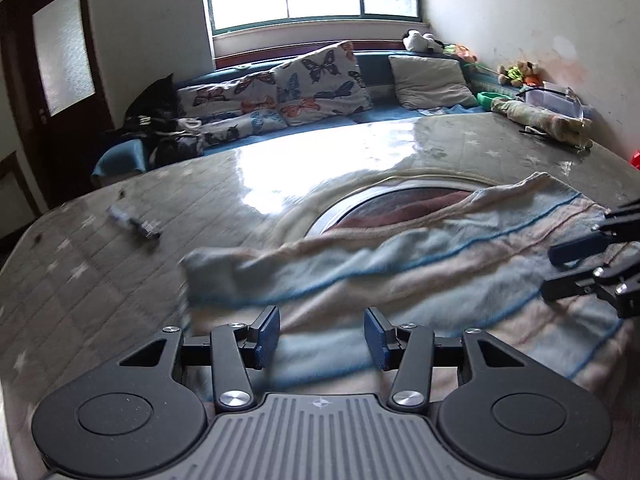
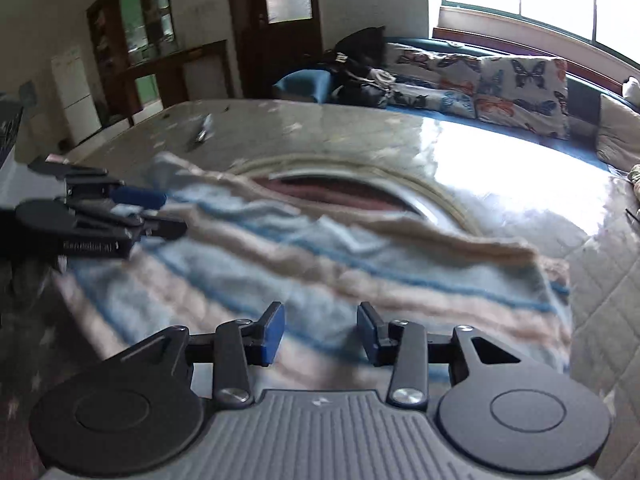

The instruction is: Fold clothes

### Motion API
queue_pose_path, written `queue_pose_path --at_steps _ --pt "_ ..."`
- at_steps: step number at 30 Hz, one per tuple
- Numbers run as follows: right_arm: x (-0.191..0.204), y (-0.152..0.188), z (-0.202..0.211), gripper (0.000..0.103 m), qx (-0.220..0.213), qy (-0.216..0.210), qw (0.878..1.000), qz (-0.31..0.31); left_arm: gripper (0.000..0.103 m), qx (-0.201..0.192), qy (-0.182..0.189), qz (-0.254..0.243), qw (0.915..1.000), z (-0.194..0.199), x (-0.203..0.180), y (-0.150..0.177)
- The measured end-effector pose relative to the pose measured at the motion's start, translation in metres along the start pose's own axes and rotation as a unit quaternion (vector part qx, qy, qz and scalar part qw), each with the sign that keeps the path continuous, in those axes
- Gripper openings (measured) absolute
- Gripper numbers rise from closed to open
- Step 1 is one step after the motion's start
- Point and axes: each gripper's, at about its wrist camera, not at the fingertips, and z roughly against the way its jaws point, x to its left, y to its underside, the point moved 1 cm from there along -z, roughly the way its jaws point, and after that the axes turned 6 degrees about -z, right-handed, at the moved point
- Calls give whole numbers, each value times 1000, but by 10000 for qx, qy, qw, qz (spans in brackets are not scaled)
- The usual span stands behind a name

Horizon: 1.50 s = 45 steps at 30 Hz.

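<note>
A striped cloth [image 1: 400, 276] in pale blue, beige and pink lies spread on the table, with its far edge rumpled. It also shows in the right wrist view [image 2: 320, 272]. My left gripper [image 1: 322, 336] is open and empty, just above the cloth's near edge. My right gripper [image 2: 320, 334] is open and empty over the cloth's near edge too. The right gripper shows at the right edge of the left wrist view [image 1: 568, 276], and the left gripper shows at the left in the right wrist view [image 2: 160, 212], both open.
The glossy table [image 1: 120, 272] has a round inset [image 1: 400, 200] partly under the cloth. A small dark object [image 1: 134, 224] lies at the far left. A rolled cloth and a clear box [image 1: 552, 100] sit at the far right. A sofa with butterfly cushions [image 1: 320, 80] stands behind.
</note>
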Motion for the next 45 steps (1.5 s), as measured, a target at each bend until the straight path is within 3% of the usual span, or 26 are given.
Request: queue_pose_path --at_steps 8,12,25,34,41,45 --pt "2 24 23 52 -105 49 9995 298 53 -114 -234 128 9996 31 4 29" --pt "-8 32 32 52 -174 47 9995 266 53 -58 -251 314 9992 38 7 39" --pt "-32 48 56 52 -277 -57 9992 299 52 103 108 673 9976 61 5 50" --pt "-40 65 79 51 -160 -8 9998 148 53 146 302 467 9983 84 -8 64" --pt "-56 45 87 50 -571 132 9981 -215 53 63 230 583 9980 81 3 47" --pt "-78 44 73 51 -531 261 9966 -580 53 -33 118 746 9971 71 11 35"
